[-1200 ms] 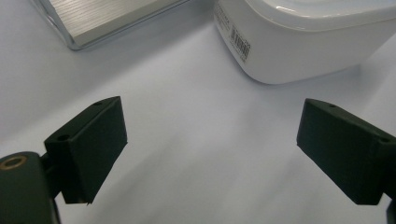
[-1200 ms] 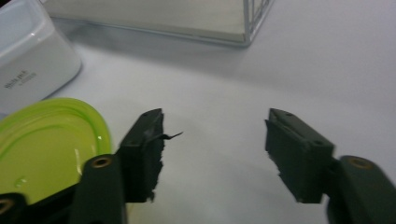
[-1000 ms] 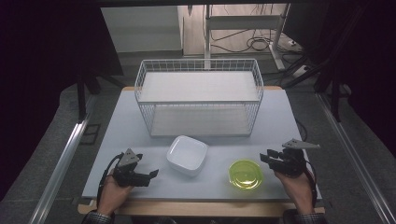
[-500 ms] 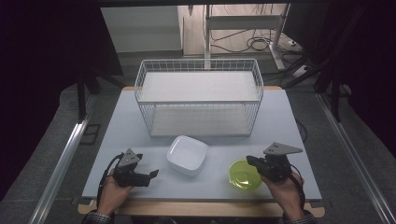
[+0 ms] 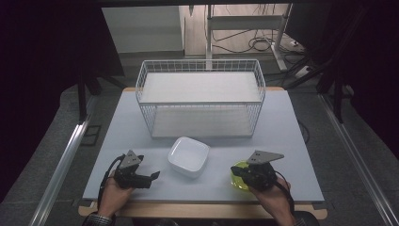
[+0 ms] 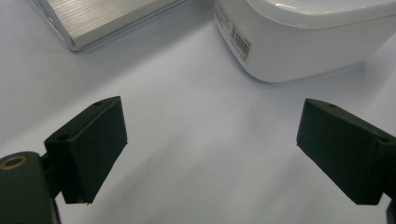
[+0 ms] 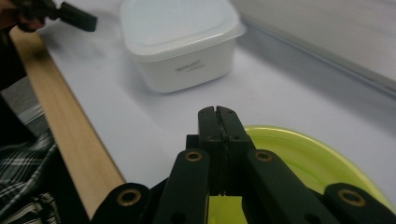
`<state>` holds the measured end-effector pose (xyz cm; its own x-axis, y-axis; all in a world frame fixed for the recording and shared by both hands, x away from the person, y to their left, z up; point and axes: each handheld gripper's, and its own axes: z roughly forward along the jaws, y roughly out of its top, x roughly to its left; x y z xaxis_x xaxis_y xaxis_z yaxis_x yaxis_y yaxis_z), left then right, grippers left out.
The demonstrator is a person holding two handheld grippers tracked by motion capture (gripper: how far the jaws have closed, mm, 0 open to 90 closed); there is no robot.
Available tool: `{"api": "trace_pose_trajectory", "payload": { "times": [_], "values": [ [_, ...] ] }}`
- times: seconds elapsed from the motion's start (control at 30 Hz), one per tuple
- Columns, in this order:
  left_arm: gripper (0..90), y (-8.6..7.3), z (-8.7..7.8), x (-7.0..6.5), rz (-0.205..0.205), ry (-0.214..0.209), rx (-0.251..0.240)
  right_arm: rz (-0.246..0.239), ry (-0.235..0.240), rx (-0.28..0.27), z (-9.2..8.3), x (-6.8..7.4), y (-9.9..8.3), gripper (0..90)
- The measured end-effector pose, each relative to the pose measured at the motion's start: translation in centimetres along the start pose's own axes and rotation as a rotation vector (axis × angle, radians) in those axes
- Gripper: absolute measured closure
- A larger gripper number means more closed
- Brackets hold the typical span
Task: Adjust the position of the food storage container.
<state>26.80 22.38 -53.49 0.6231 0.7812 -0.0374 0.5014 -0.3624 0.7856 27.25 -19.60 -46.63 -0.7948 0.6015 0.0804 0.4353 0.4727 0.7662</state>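
- Yellow-green bowl (image 5: pixel 237 178): stood upright at the near right of the table (image 5: pixel 291 141), directly under and just behind the tips of the right tongs (image 5: pixel 234 170); in the right gripper view its rim (image 7: pixel 303 158) curved beside the jaws.
- Right tongs: jaws pressed together, nothing seen between the pads. Judged to be lowered at the bowl's rim to shift or lift it; contact could not be told.
- Left tongs (image 5: pixel 153 176): jaws wide apart and empty, held low over bare table, probably waiting.
- White dish (image 5: pixel 189 155): between the two tongs, just ahead of the left pair's open jaws (image 6: pixel 212 140), apart from both.
- Wire basket (image 5: pixel 200 101): well beyond both tongs, a likely destination.
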Motion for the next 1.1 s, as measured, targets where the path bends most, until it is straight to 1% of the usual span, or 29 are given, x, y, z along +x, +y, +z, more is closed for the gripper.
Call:
{"api": "trace_pose_trajectory", "payload": {
  "times": [0.03, 0.07, 0.1, 0.13, 0.17, 0.27, 0.3, 0.33, 0.47, 0.53, 0.67, 0.73, 0.77, 0.8, 0.83, 0.87, 0.9, 0.93, 0.97, 1.0, 1.1],
  "values": [
    [8.1, 0.0, 0.0, 0.0, 0.004, 0.0, 0.003, -0.015, 0.016, 0.012, 0.6, 0.6, 0.1, 89.7],
    [8.1, 0.0, 0.0, 0.0, 0.004, 0.0, 0.003, -0.015, 0.016, 0.012, 0.6, 0.6, 0.1, 89.7],
    [8.2, 0.0, 0.0, 0.0, 0.006, 0.001, 0.005, -0.034, 0.026, 0.032, 1.2, 1.0, 0.1, 89.7],
    [8.1, 0.0, 0.0, 0.0, 0.007, 0.001, 0.006, -0.04, 0.029, 0.044, 1.5, 1.2, 0.0, 89.7],
    [8.2, 0.0, 0.0, 0.0, 0.007, 0.001, 0.006, -0.04, 0.029, 0.044, 1.5, 1.2, 0.0, 89.7],
    [8.2, 0.0, 0.1, 0.0, 0.01, 0.003, 0.009, -0.051, 0.034, 0.081, 2.0, 1.4, -0.1, 89.7],
    [8.2, 0.0, 0.1, 0.0, 0.012, 0.006, 0.01, -0.046, 0.051, 0.083, 2.1, 1.3, -0.2, 89.7],
    [8.2, 0.0, 0.1, 0.0, 0.012, 0.006, 0.01, -0.045, 0.055, 0.085, 2.2, 1.2, -0.2, 89.8],
    [8.2, 0.0, 0.1, -0.1, 0.014, 0.007, 0.014, -0.036, 0.044, 0.1, 2.1, 0.9, -0.3, 89.8],
    [8.2, 0.0, 0.1, -0.1, 0.016, 0.007, 0.014, -0.026, 0.018, 0.116, 1.8, 0.3, -0.5, 89.8],
    [8.2, 0.0, 0.2, -0.1, 0.02, 0.009, 0.02, -0.009, -0.006, 0.122, 1.1, -0.6, -0.8, 89.8],
    [8.2, 0.0, 0.2, -0.1, 0.02, 0.01, 0.021, 0.012, -0.019, 0.123, 0.4, -1.3, -1.1, 89.8],
    [8.2, 0.0, 0.2, -0.2, 0.023, 0.01, 0.023, 0.027, -0.033, 0.124, -0.3, -2.1, -1.4, 89.8],
    [8.2, 0.0, 0.2, -0.2, 0.023, 0.01, 0.023, 0.027, -0.033, 0.124, -0.3, -2.1, -1.4, 89.8],
    [8.2, 0.0, 0.2, -0.2, 0.024, 0.011, 0.025, 0.047, -0.04, 0.127, -0.8, -2.7, -1.7, 89.8],
    [8.2, 0.0, 0.2, -0.2, 0.024, 0.011, 0.025, 0.047, -0.04, 0.127, -0.8, -2.7, -1.7, 89.8],
    [8.2, 0.0, 0.2, -0.2, 0.023, 0.011, 0.026, 0.062, -0.049, 0.128, -1.2, -3.3, -1.9, 89.8],
    [8.2, 0.0, 0.2, -0.2, 0.023, 0.011, 0.026, 0.062, -0.049, 0.128, -1.2, -3.3, -1.9, 89.8],
    [8.2, 0.0, 0.2, -0.2, 0.021, 0.011, 0.026, 0.075, -0.055, 0.129, -1.6, -3.8, -2.0, 89.7],
    [8.2, 0.0, 0.2, -0.2, 0.021, 0.011, 0.027, 0.075, -0.055, 0.129, -1.6, -3.8, -2.0, 89.7],
    [8.2, 0.0, 0.2, -0.2, 0.02, 0.011, 0.027, 0.089, -0.059, 0.132, -2.0, -4.4, -2.3, 89.6]
  ]
}}
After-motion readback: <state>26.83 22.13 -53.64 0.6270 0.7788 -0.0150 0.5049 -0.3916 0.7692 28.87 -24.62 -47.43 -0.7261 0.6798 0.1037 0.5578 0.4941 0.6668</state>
